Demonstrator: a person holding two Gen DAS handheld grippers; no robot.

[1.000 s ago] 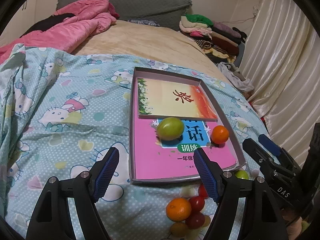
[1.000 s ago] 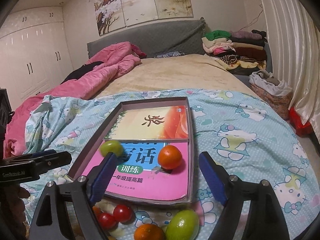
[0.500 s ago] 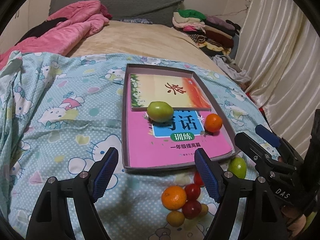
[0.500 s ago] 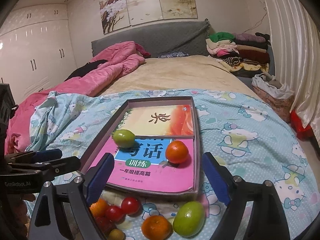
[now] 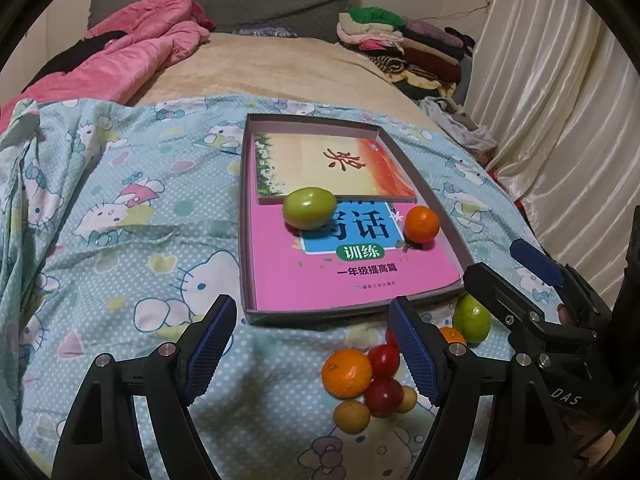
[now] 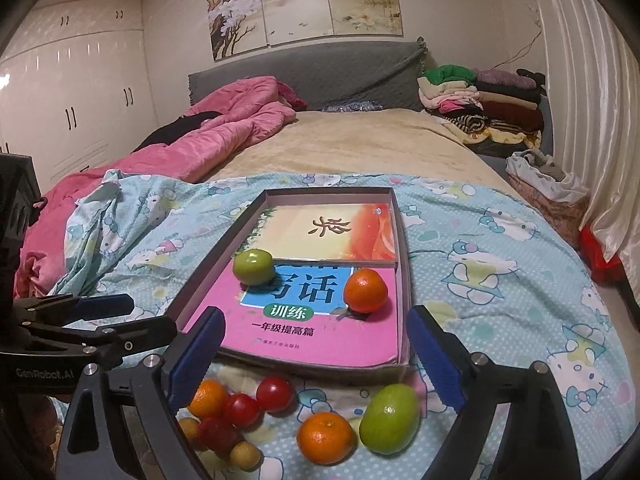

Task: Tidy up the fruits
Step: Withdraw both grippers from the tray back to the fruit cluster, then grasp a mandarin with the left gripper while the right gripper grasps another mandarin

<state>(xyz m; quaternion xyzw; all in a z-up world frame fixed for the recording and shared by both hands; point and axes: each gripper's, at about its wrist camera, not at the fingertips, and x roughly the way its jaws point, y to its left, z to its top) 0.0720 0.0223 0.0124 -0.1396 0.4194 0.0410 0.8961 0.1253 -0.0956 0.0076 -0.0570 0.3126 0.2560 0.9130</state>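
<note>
With both my left gripper (image 5: 310, 350) and right gripper (image 6: 314, 354) gaping empty, the right's jaws just widened, over loose fruit just before the shallow box (image 6: 404, 240), I fear a clumsy pinch rolls the green fruit (image 6: 389, 418) off the soft bedsheet (image 6: 500, 280).

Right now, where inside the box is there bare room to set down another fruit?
The shallow grey box has bare pink book cover along its near edge, before the green fruit and orange tangerine. The cluster of loose fruit on the bedsheet is crowded.
</note>
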